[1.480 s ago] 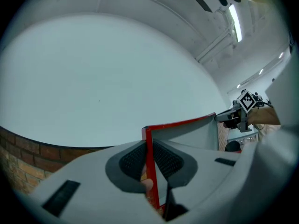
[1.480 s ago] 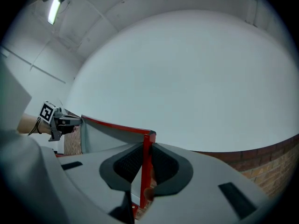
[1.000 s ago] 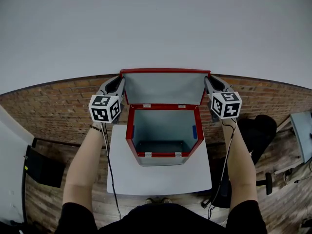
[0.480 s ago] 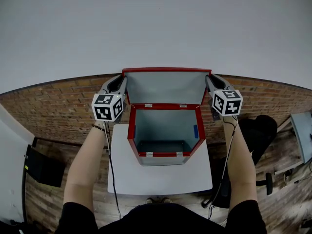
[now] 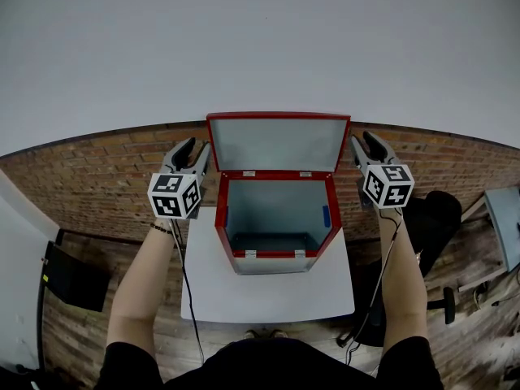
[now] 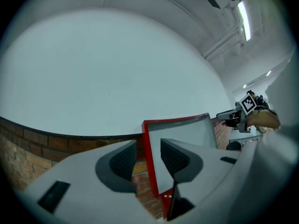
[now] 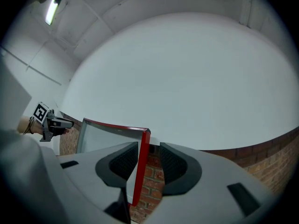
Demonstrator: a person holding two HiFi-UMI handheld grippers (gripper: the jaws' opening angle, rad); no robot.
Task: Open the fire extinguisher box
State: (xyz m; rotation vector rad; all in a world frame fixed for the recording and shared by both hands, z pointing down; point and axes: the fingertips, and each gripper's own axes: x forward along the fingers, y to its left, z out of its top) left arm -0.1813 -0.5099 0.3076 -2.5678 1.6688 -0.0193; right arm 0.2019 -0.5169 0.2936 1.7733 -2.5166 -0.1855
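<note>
The fire extinguisher box (image 5: pixel 273 255) sits on the white bench (image 5: pixel 268 297), pushed toward the far edge, with its lid (image 5: pixel 276 143) standing upright against the brick-and-white wall.

Your left gripper (image 5: pixel 193 149) is just outside the lid's left edge and your right gripper (image 5: pixel 364 142) is just outside its right edge. Both are level with the lid and a little apart from it.

In the left gripper view the jaws of the left gripper (image 6: pixel 148 143) are opening. The lid's red edge shows in the gap, and neither pad presses on it. The right gripper view shows the same for the right gripper (image 7: pixel 149 146) – jaws spreading, red rim between the pads, no clamp.

Bare bench lies in front of the box, with only narrow strips down each side. A cable (image 5: pixel 184 275) hangs along the bench's left edge.

For markings, each marker cube (image 5: pixel 173 195) carries black-and-white squares. A small blue patch (image 5: pixel 325 216) sits on the box's inner right wall – too small to read.
</note>
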